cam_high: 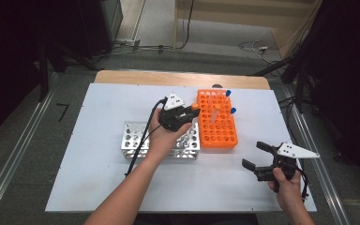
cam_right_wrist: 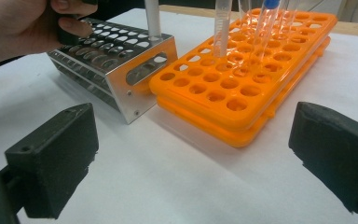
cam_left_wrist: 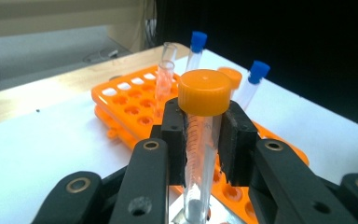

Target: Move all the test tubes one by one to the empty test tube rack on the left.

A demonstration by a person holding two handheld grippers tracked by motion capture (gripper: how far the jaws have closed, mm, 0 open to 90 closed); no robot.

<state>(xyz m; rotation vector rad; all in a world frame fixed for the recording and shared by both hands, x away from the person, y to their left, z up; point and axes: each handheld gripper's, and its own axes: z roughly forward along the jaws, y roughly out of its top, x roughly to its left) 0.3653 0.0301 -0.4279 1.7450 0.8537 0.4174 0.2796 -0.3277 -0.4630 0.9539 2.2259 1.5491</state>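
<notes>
High view looks down from above; both close, low tongs-mounted views share the orange rack [cam_high: 217,120].

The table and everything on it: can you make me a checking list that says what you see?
surface: white table top, wooden edge at the far side.
job's things: orange-capped tube held upright over the metal rack; orange rack right beside it, holding two blue-capped tubes and some clear ones.
clutter: nothing seen.
grippers: left gripper shut on the orange-capped tube just under its cap; right gripper open, nothing between its jaws, held above the table's near right part.
cables: a black cable trails from the left gripper along the forearm; more cables lie on the floor beyond the table.
surroundings: grey floor, metal rails on both sides, dark stands.
</notes>
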